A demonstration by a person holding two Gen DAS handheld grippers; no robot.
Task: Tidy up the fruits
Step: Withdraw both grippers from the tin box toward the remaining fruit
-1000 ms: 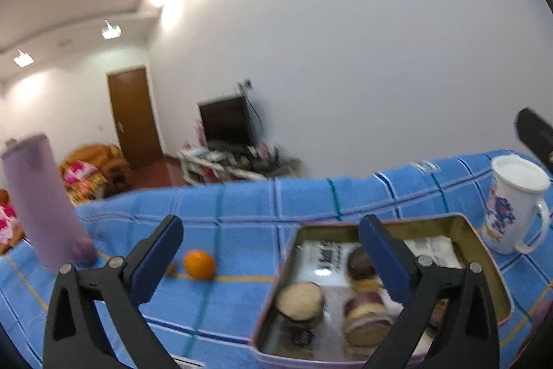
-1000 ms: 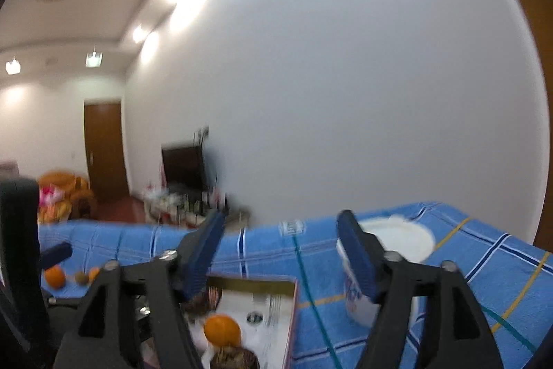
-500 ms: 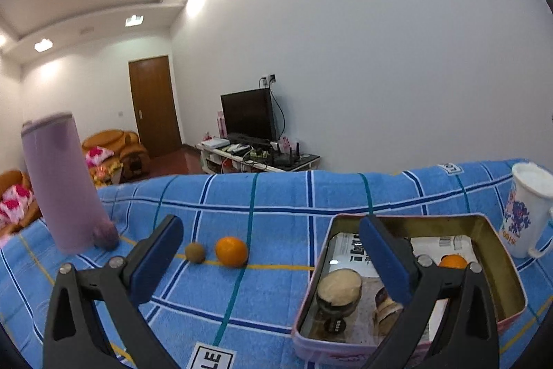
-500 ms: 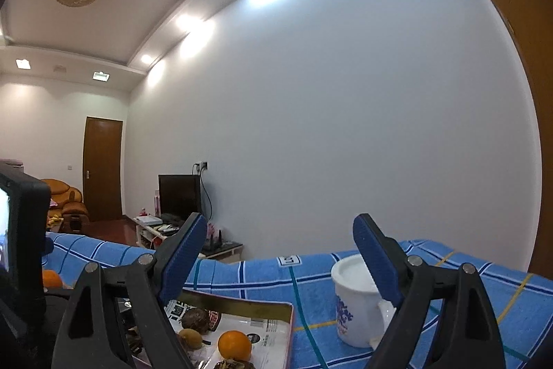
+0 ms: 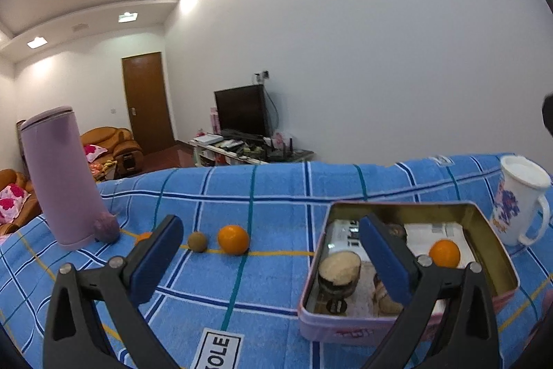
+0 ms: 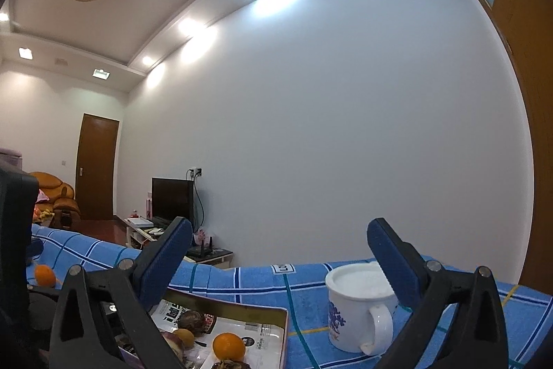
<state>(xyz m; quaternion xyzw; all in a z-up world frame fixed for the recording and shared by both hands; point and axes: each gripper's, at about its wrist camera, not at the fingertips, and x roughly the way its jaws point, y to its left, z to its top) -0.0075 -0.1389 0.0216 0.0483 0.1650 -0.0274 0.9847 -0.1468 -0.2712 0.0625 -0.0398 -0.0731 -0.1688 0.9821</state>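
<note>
My left gripper (image 5: 269, 241) hangs open and empty above the blue checked cloth (image 5: 276, 189). Beyond its jaws lie an orange (image 5: 233, 239) and a brown round fruit (image 5: 197, 241); a second small orange (image 5: 143, 236) peeks out behind the left finger. To the right an open tin (image 5: 397, 204) holds another orange (image 5: 444, 253) and some round dark items. In the right wrist view my right gripper (image 6: 280, 241) points slightly upward, its jaws opening wide with nothing between them. The tin (image 6: 242, 305) with its orange (image 6: 228, 346) lies below it.
A white mug (image 5: 522, 203) with a blue print stands right of the tin, also seen as the mug (image 6: 359, 306) by the right finger. A tall purple canister (image 5: 65, 178) stands far left. Behind the table are a TV stand, sofas and a door.
The right jaws have spread wider and the right view has tipped up, away from the tin. The left view has shifted, so the loose fruits now sit nearer its jaws.
</note>
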